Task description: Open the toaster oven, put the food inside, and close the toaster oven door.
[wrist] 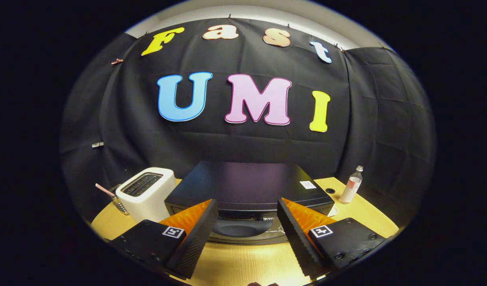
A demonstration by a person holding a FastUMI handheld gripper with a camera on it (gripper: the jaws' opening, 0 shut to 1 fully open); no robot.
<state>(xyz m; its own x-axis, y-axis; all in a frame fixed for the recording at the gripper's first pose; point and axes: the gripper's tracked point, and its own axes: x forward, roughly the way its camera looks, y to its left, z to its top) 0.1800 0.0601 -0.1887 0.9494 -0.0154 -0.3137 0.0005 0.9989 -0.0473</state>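
A black toaster oven [247, 190], likely heavy and rigid, sits mid-counter [243, 262] with its door shut, its curved front handle [241, 228] the probable hold, just ahead of the empty gripper [247, 212], fingers spread apart.

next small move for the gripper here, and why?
Probably ease forward and down toward the toaster oven's door handle. The gripper has its fingers spread open with nothing between them, and the door looks closed, with the handle just ahead between the fingers.
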